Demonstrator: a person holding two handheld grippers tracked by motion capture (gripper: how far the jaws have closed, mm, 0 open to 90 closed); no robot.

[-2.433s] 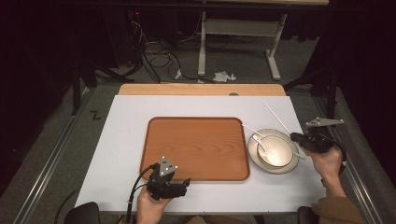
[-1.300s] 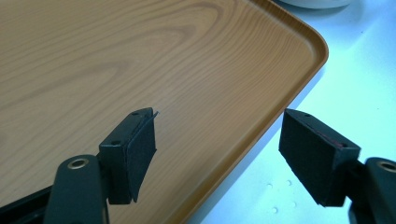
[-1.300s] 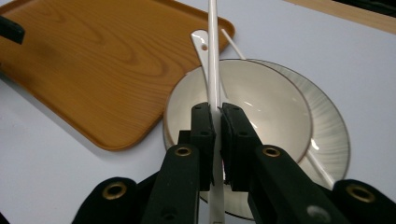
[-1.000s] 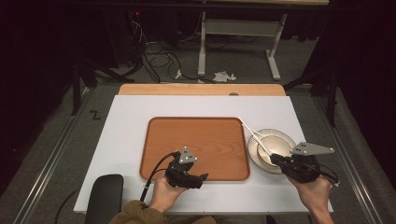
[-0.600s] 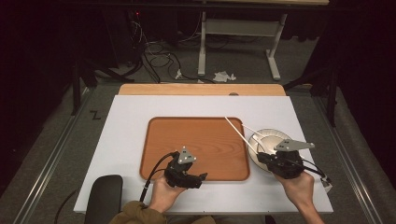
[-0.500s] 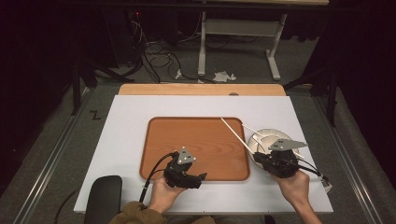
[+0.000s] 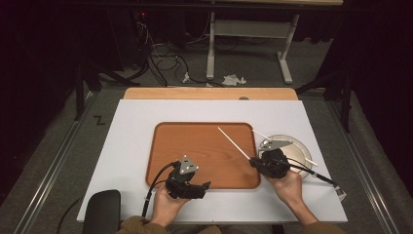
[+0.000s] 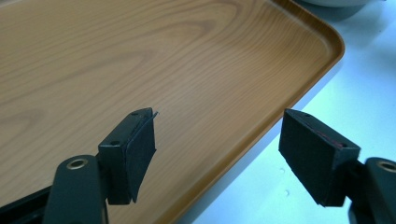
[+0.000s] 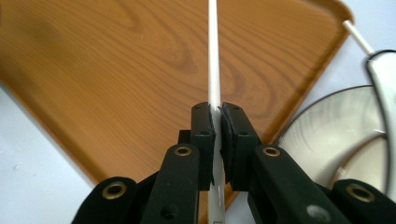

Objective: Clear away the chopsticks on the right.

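My right gripper (image 7: pixel 256 163) is shut on a thin white chopstick (image 7: pixel 234 143) that slants up and left over the brown wooden tray (image 7: pixel 195 146). In the right gripper view the jaws pinch the chopstick (image 9: pixel 213 56) near its lower end, above the tray's (image 9: pixel 116 70) right edge. A pale round bowl (image 7: pixel 299 148) lies just right of the tray; a second white chopstick (image 9: pixel 357 37) and a white spoon (image 9: pixel 385 79) rest on it. My left gripper (image 7: pixel 203 185) hovers open at the tray's near edge. Nothing is between the left gripper's (image 8: pixel 217 140) jaws, which straddle the tray's rim (image 8: pixel 299 93).
The tray sits mid-way on a white tabletop (image 7: pixel 136 136). A wooden board (image 7: pixel 209 93) runs along the far edge. A black pad (image 7: pixel 102 209) lies at the near left corner. Cables trail from both grippers toward the person.
My right gripper has carried the chopstick left from the bowl to the tray's right edge. The left gripper moved up to the tray's near edge earlier and has since stayed still.
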